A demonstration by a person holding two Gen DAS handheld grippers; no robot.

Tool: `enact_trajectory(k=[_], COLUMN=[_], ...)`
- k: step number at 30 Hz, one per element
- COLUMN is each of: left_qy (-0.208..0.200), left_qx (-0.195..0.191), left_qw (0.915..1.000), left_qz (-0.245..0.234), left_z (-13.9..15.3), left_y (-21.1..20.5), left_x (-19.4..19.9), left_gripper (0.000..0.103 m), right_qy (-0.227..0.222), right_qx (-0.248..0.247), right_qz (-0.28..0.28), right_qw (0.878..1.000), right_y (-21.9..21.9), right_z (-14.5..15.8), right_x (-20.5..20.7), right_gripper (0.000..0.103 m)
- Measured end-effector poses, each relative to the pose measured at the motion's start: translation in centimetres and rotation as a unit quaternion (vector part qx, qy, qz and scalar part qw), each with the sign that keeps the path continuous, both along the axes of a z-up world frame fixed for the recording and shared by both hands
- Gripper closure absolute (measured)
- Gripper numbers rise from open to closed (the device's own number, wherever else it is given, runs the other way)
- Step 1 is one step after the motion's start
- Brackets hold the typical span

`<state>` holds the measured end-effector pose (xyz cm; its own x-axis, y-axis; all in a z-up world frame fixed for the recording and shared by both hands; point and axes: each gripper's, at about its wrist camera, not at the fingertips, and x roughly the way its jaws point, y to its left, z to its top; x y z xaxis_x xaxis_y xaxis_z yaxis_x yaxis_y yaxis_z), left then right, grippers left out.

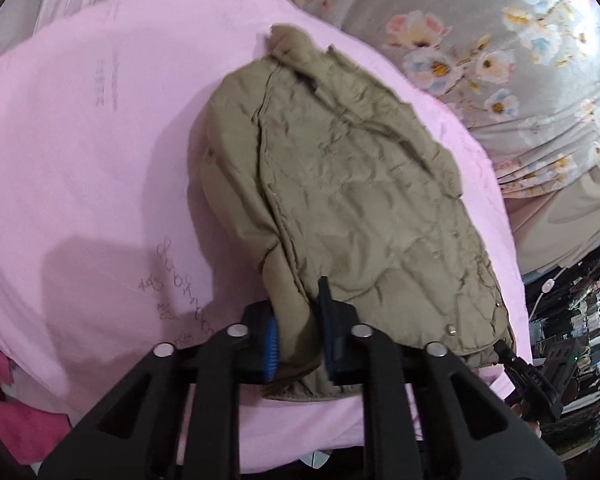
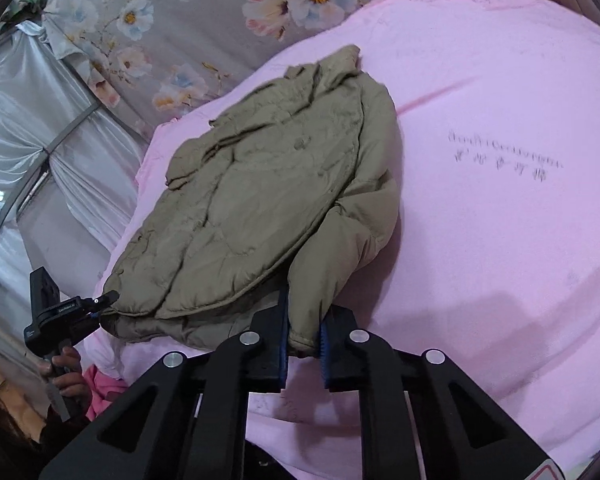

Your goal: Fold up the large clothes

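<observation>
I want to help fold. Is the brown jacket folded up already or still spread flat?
Partly folded: the brown jacket lies doubled lengthwise on the pink sheet, one side over the other, still long.

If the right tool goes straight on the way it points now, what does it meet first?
The right tool is already shut on the khaki jacket, so it would push further into that jacket first, then probably the pink sheet beneath; depth is unclear.

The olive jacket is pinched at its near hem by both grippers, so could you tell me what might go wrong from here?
1. The left gripper and right gripper each clamp only a small bunch of the olive jacket; the puffy fabric might slip out when lifted.
2. The jacket lies near the pink blanket's edge, so a pull could drag it off.
3. A sleeve folded alongside may flop out and undo the fold.
</observation>
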<state>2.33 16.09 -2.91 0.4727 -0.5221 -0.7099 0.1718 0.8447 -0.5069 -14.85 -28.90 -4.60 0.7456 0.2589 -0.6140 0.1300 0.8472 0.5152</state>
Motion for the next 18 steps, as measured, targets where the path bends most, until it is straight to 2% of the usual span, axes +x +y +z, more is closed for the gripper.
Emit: enact_trajectory(k=[5, 8, 11, 15, 18], left_qy=[-0.088, -0.149, -0.191, -0.232, -0.244], left_qx=[-0.017, -0.024, -0.031, -0.023, -0.008], left_qw=[0.9959, 0.9886, 0.9812, 0.9724, 0.9698], left_qz=[-0.009, -0.007, -0.003, -0.002, -0.005], left_z=[6.3, 10.8, 14.1, 17.7, 18.9], left_y=[1.3, 2.4, 3.2, 3.3, 1.9], left_x=[-2.7, -5.1, -6.6, -6.9, -4.7], left_gripper=[0.094, 0.094, 0.094, 0.094, 0.094], right_qy=[-0.126, -0.186, -0.235, -0.269, -0.269], right_qx=[-0.036, -0.059, -0.067, -0.056, -0.051], right_qz=[0.038, 0.054, 0.051, 0.026, 0.008], right_qw=[0.991, 0.979, 0.968, 0.961, 0.962], right_y=[1.9, 2.7, 2.7, 1.5, 0.4], right_z=[7.2, 10.9, 13.8, 16.2, 16.8], right_x=[-3.2, -4.9, -6.1, -5.3, -2.5], right_gripper=[0.095, 0.095, 0.096, 0.096, 0.096])
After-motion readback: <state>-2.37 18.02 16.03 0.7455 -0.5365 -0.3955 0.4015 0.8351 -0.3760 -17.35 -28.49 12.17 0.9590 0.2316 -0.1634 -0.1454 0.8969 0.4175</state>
